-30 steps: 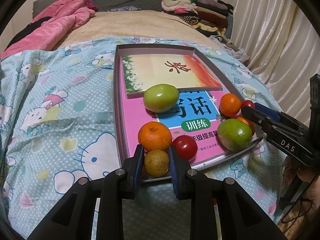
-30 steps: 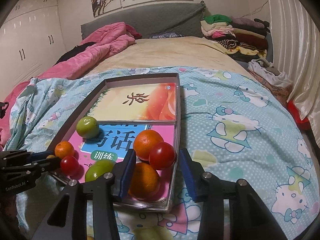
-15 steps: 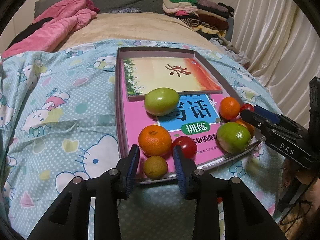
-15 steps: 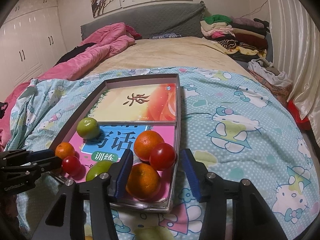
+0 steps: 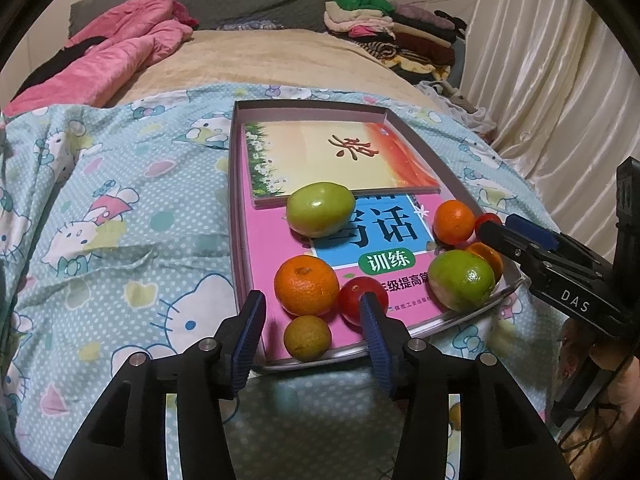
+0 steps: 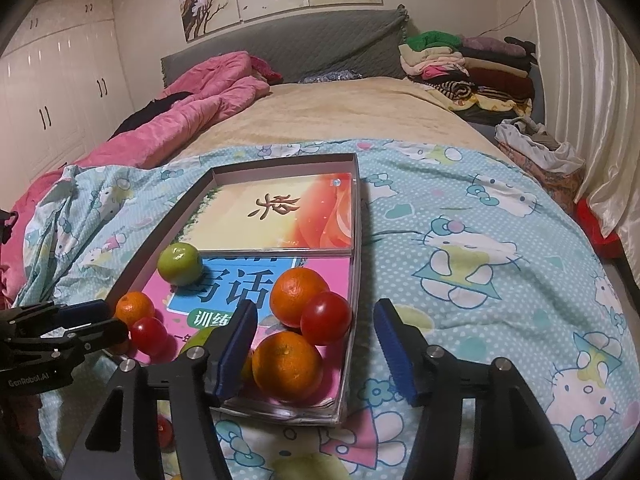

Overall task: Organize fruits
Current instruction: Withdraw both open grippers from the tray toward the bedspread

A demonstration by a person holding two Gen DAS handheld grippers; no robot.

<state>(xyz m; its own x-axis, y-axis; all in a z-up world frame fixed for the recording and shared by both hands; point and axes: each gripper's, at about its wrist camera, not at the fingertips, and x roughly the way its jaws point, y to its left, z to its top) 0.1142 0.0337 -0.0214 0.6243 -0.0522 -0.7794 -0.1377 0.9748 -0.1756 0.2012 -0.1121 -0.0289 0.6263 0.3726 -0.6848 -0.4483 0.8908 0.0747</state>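
A shallow box tray (image 5: 236,184) lined with books lies on the bed and holds several fruits. My left gripper (image 5: 310,316) is open, its fingers either side of a small brown-yellow fruit (image 5: 307,338) at the tray's near edge, not touching it. Behind it sit an orange (image 5: 306,286), a red tomato (image 5: 360,298) and two green fruits (image 5: 321,210) (image 5: 462,280). My right gripper (image 6: 314,322) is open and empty around an orange (image 6: 287,366) and a tomato (image 6: 326,318) at the tray corner (image 6: 344,408); it also shows in the left wrist view (image 5: 516,236).
The tray rests on a Hello Kitty sheet (image 5: 120,220). A pink quilt (image 6: 192,116) and a clothes pile (image 6: 460,64) lie at the bed's far end. Curtains (image 5: 560,80) hang on the right. More fruit (image 6: 164,432) lies below the tray near me.
My left gripper has opened and let go of the small brown-yellow fruit, which now rests in the tray, and has drawn back slightly. The right gripper has opened a little wider.
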